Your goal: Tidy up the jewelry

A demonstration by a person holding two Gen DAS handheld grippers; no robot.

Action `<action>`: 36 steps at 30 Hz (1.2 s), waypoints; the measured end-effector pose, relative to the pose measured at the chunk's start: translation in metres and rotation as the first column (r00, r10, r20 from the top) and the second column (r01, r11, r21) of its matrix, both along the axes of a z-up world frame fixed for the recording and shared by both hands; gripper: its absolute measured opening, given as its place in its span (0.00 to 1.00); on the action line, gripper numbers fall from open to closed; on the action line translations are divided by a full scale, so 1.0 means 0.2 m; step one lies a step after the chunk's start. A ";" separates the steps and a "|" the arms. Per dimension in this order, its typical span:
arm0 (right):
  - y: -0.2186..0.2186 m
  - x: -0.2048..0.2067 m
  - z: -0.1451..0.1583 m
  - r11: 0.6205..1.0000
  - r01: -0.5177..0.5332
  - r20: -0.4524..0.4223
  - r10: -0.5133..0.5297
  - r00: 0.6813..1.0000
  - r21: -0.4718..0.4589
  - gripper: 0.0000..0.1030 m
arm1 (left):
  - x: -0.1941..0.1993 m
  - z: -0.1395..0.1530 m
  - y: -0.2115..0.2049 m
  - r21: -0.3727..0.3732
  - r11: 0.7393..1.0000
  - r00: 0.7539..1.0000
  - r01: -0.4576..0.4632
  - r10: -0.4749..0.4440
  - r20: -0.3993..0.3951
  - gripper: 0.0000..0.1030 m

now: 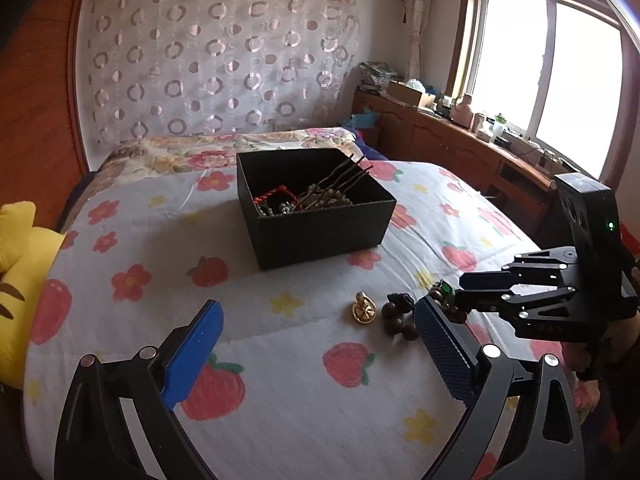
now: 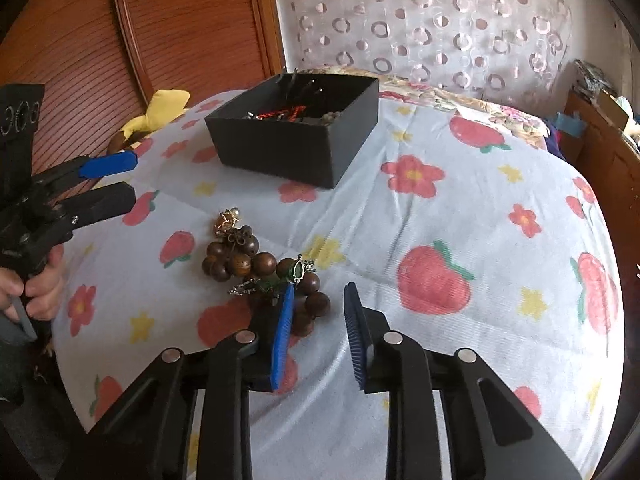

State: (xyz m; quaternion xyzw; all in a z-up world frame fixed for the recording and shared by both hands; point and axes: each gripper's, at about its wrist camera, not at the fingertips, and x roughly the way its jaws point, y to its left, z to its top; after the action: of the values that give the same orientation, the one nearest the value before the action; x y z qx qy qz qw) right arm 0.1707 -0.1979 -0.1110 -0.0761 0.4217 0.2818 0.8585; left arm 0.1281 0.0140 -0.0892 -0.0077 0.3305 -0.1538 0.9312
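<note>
A black box (image 1: 320, 236) (image 2: 288, 152) holding hairpins, a red cord and beads sits on the flowered bedsheet (image 1: 280, 400). In front of it lie a gold charm (image 1: 363, 312) (image 2: 226, 220), a brown wooden bead bracelet (image 1: 400, 316) (image 2: 240, 260) and a green pendant (image 1: 445, 290) (image 2: 298, 270). My right gripper (image 2: 320, 292) (image 1: 460, 292) is down at the bead pile. Its jaws are narrowed, with a few beads between the pads; the right pad stands clear of them. My left gripper (image 1: 320, 312) (image 2: 128, 178) is wide open, low over the sheet, with nothing between its fingers.
A yellow plush toy (image 1: 16, 280) (image 2: 160, 112) lies at the bed's left edge. A wooden wardrobe (image 2: 180, 20) stands behind it. A cluttered wooden cabinet (image 1: 460, 136) runs under the window on the right. A person's hand (image 2: 36, 288) holds the left gripper's handle.
</note>
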 end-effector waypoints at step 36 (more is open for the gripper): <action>-0.01 -0.23 0.52 0.991 -0.102 0.278 0.074 0.958 0.085 0.14 | 0.00 -0.04 0.01 -0.008 1.000 0.999 -0.022 0.022 -0.039 0.90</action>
State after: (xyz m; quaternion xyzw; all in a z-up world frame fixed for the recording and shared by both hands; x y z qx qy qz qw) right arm 0.1252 -0.2005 -0.0064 -0.0906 0.2803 0.3271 0.8979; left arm 0.1290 0.0160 -0.0964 -0.0184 0.3479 -0.1447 0.9261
